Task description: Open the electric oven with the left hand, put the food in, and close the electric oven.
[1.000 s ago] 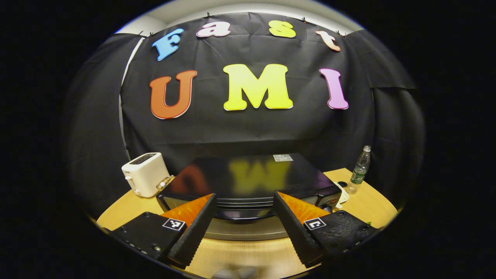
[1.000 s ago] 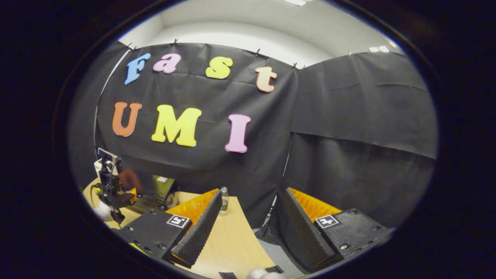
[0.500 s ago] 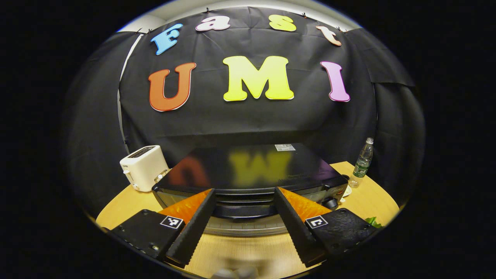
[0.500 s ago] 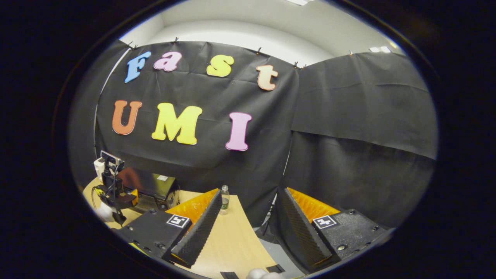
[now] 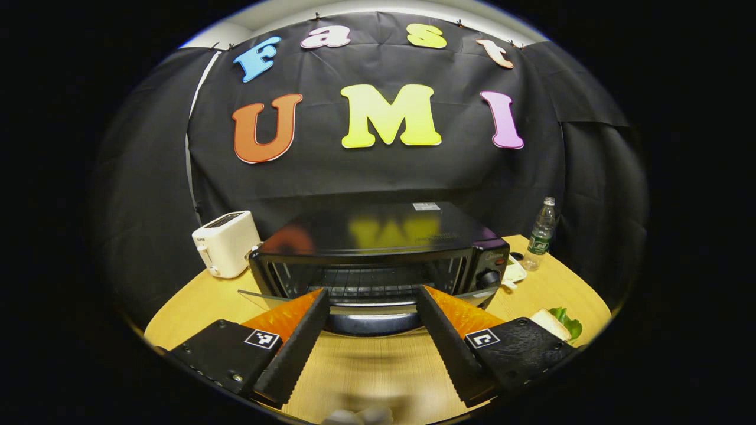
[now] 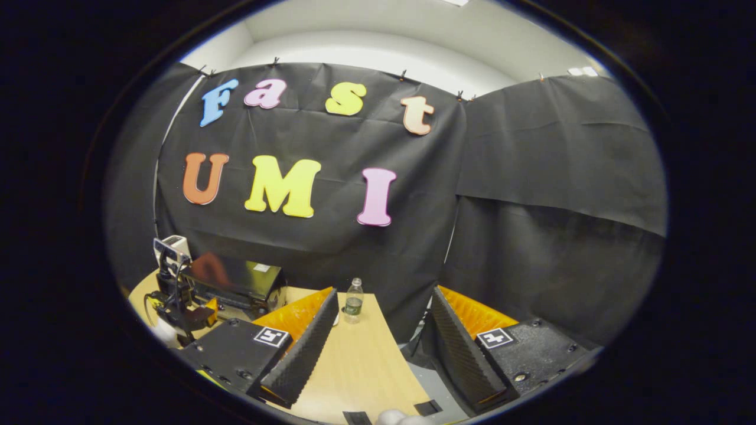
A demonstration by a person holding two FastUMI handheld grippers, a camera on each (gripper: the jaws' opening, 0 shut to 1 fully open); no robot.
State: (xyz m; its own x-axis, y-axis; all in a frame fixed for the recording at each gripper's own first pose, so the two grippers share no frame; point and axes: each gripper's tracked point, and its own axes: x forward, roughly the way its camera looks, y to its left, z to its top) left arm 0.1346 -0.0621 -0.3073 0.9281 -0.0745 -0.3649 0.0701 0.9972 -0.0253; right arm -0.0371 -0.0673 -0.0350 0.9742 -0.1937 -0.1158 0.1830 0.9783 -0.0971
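Left claw (image 5: 369,319) gapes empty before the oven (image 5: 378,260) — door down, wire rack bare; right claw (image 6: 378,330) open too.

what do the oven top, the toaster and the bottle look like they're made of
Oven: its top looks like glossy black painted metal or enamel, since it mirrors the wall behind; which one is unclear. Toaster: cream-white shell with a soft sheen, probably plastic. Bottle: clear and see-through with a label, likely thin plastic. Table: pale wood-grain surface, possibly laminate.
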